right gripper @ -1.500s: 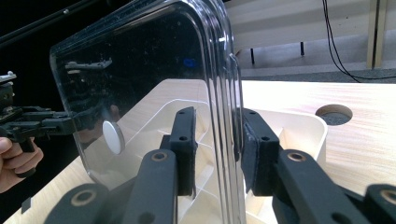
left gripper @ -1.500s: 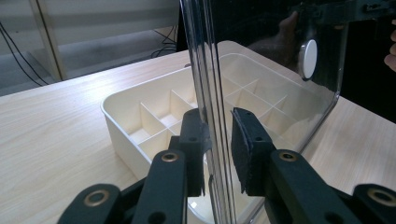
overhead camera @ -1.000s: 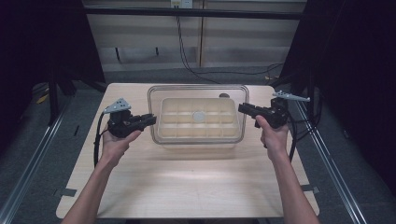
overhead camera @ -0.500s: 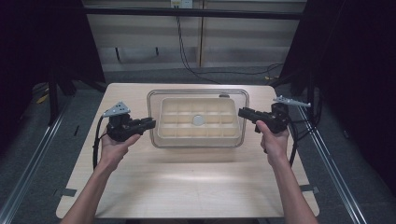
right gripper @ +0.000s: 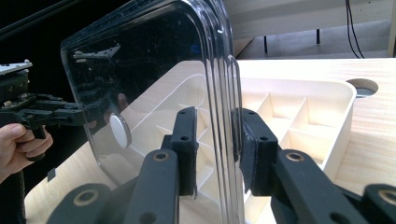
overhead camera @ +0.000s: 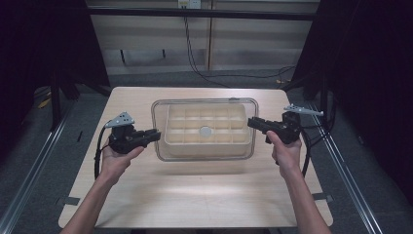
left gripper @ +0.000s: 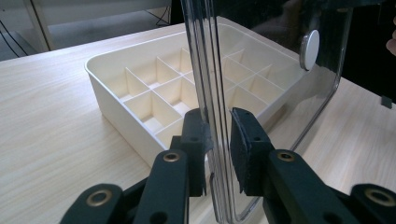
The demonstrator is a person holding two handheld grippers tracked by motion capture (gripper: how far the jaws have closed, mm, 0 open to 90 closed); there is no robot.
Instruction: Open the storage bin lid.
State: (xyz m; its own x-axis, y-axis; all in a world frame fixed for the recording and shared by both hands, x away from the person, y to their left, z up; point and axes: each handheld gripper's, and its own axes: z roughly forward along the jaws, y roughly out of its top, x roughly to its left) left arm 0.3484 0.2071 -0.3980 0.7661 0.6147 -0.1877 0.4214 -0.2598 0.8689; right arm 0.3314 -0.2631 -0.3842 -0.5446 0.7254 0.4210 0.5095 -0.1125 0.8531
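Note:
A clear plastic lid [overhead camera: 204, 152] with a white round knob [overhead camera: 206, 130] hangs level over a cream tray [overhead camera: 171, 139] divided into several compartments. My left gripper [overhead camera: 155, 135] is shut on the lid's left edge, and my right gripper [overhead camera: 252, 122] is shut on its right edge. In the left gripper view the lid's rim [left gripper: 212, 70] runs up between the jaws, with the tray [left gripper: 107, 88] beneath it on the table. The right gripper view shows its jaws on either side of the rim [right gripper: 224, 84], the tray [right gripper: 336, 135] below, and the other hand with its gripper [right gripper: 46, 114] beyond.
The tray sits at the middle back of a light wooden table [overhead camera: 195, 195]. A round hole [right gripper: 362, 87] is cut in the tabletop near the tray's corner. Metal rails [overhead camera: 29, 180] run along both sides, and cables [overhead camera: 195, 53] hang behind.
Both hands and the lid between them have shifted a little towards the near edge in the high view. The tray has stayed put.

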